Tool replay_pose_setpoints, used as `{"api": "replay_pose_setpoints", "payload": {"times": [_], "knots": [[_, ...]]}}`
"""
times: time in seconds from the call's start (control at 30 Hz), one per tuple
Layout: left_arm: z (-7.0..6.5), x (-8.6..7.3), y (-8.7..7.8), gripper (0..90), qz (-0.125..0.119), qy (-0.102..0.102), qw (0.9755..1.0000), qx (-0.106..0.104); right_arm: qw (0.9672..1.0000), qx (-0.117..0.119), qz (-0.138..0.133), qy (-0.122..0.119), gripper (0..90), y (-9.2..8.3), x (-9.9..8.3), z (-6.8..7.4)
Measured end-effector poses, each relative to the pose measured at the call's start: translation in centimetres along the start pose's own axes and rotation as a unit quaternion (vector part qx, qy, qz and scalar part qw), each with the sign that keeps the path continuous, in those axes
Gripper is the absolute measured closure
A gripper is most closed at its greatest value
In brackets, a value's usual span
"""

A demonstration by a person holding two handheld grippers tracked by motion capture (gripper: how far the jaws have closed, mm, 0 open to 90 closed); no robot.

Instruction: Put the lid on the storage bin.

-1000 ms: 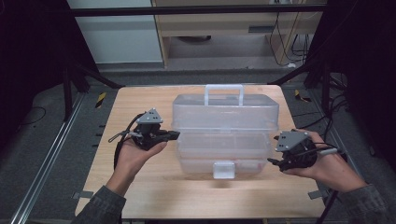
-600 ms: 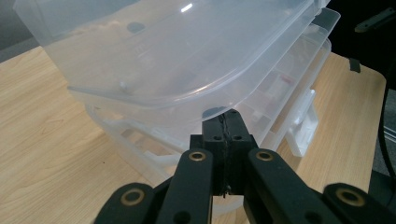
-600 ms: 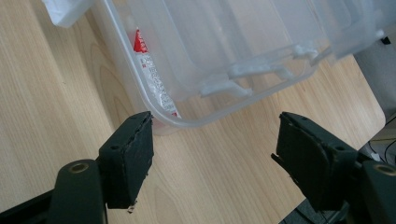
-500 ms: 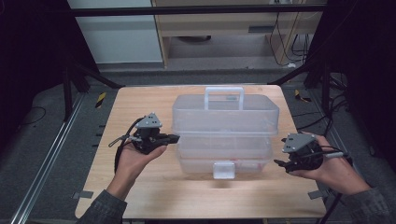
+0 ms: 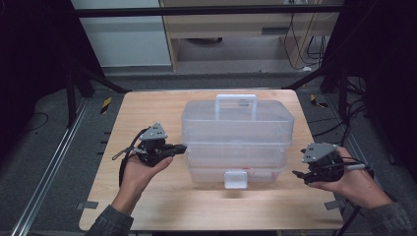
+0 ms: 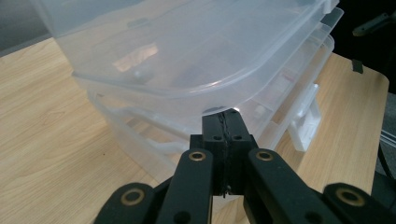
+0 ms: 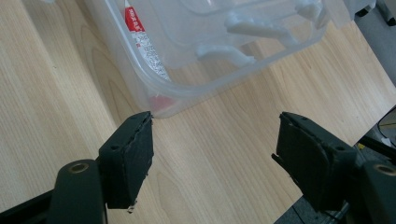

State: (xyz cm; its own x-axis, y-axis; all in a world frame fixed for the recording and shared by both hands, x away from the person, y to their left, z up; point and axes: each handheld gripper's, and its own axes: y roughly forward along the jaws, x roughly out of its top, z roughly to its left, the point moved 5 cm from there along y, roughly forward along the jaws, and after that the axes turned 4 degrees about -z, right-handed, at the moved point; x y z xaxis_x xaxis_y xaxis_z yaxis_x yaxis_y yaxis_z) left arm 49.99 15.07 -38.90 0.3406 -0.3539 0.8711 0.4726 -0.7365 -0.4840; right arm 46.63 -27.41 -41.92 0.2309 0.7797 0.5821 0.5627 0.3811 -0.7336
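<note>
We see clear plastic tiered box [image 5: 237, 140], ribbed, rounded corners, mid-table on pale wood-grain table [image 5: 147, 105] | left gripper [image 5: 181, 147]: matte black jaws pressed together, tips at box's left wall | right gripper [image 5: 298, 173]: jaws wide apart, nothing held, just right of box

A wooden bench [image 5: 147, 118] is set on a grey floor [image 5: 44, 162]; a pale cabinet [image 5: 125, 42] is seen behind, surrounded by darkness.
</note>
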Motion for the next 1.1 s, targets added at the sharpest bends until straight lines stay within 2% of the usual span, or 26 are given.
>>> {"api": "replay_pose_setpoints", "payload": {"times": [0.13,0.57,0.83,1.1], "knots": [[0.2,-0.4,0.0,89.7,-0.007,-0.013,0.9999,-0.003,1.0000,0.001,0.003,0.002,27.3,0.1,-0.4,0.0],[0.1,-0.9,0.1,89.7,-0.002,-0.003,1.0000,0.002,0.9999,-0.004,0.000,0.012,27.3,0.2,-0.8,-0.1],[0.1,-1.5,0.3,89.7,-0.002,-0.005,1.0000,0.000,0.9998,-0.006,0.002,0.021,27.3,0.5,-1.4,-0.2],[-0.1,-2.1,0.3,89.7,0.013,0.000,0.9999,0.004,0.9994,-0.014,0.009,0.031,26.7,1.0,-1.8,-0.3]]}}
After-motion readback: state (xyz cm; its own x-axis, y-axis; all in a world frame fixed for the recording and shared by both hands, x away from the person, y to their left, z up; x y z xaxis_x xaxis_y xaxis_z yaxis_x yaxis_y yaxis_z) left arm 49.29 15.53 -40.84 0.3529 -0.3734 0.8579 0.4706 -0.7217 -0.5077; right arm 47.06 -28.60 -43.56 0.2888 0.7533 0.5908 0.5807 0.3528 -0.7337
